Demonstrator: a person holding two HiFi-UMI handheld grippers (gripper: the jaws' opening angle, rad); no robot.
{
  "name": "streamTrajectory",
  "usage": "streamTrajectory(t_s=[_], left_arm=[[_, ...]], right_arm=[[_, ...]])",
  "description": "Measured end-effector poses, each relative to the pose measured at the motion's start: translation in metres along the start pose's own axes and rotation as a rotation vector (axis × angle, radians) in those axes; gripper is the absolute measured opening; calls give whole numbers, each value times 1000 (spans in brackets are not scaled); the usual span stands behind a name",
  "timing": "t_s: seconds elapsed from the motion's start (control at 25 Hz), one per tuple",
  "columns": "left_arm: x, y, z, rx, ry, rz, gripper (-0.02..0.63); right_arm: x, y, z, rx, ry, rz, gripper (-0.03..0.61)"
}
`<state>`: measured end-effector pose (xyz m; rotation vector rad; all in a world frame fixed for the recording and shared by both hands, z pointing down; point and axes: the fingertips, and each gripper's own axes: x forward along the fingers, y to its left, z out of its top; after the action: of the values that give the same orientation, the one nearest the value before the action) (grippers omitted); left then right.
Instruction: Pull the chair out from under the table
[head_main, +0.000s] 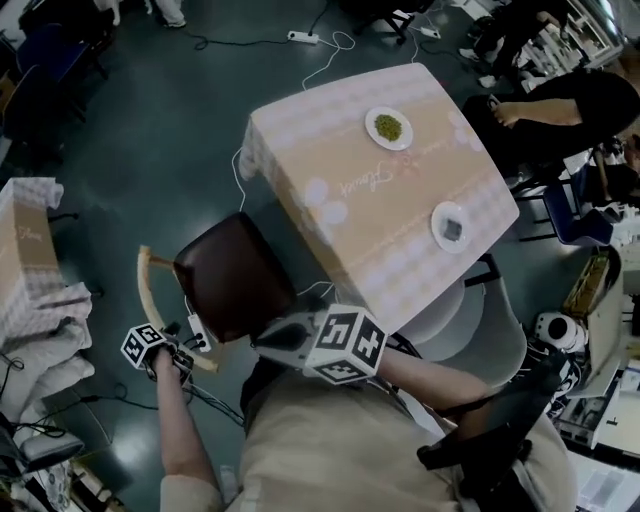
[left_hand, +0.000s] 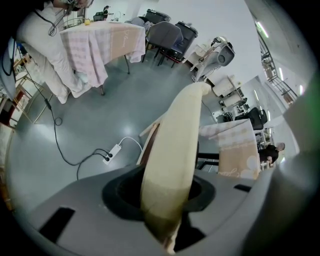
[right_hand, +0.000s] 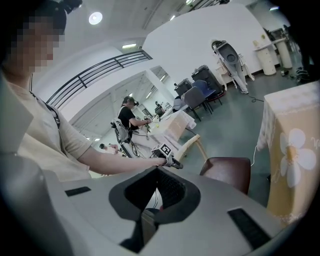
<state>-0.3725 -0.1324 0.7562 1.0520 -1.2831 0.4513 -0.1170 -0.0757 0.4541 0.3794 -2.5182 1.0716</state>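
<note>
Firmly the left tool (left_hand: 167, 197) grips the chair's pale backrest (left_hand: 180, 130).

Head view looks steeply down on table (head_main: 300, 140) and chair (head_main: 225, 285); left gripper view sits tight against its backrest (left_hand: 175, 150); right gripper view faces the chair from farther.

Chair (head_main: 228, 282) stood drawn back from the corner of the cloth-covered table (head_main: 330, 160).

The chair was upright on the dark floor. Its dark brown padded seat (head_main: 235, 270) was in full view, with its front corner just beside the hanging edge of the cloth (head_main: 400, 260). Its pale, curved wooden backrest (head_main: 150, 290) was on the side away from the table. The table sat diagonally across the head view under a beige cloth with white flowers and pale checked borders that draped down over the sides.
</note>
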Motion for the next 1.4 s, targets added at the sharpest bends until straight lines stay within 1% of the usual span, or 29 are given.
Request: streamTrajectory(t_s=[0.2, 0.4, 0.56, 0.64, 0.88, 1.4], left_arm=[[4, 4, -3, -1, 19, -4, 149], [2, 16, -4, -10, 10, 3, 149], [10, 7, -7, -2, 30, -4, 149], [5, 12, -3, -4, 33, 0, 149], [0, 32, -2, -32, 28, 3, 149], [-2, 53, -3, -24, 43, -7, 149]], right_arm=[[1, 1, -2, 5, -8, -14, 8], [4, 4, -2, -1, -6, 4, 8], [-2, -2, -2, 8, -13, -19, 8], [3, -2, 1, 20, -18, -23, 8], [14, 1, 2, 10, 11, -10, 8], [29, 13, -2, 15, 37, -18, 8]])
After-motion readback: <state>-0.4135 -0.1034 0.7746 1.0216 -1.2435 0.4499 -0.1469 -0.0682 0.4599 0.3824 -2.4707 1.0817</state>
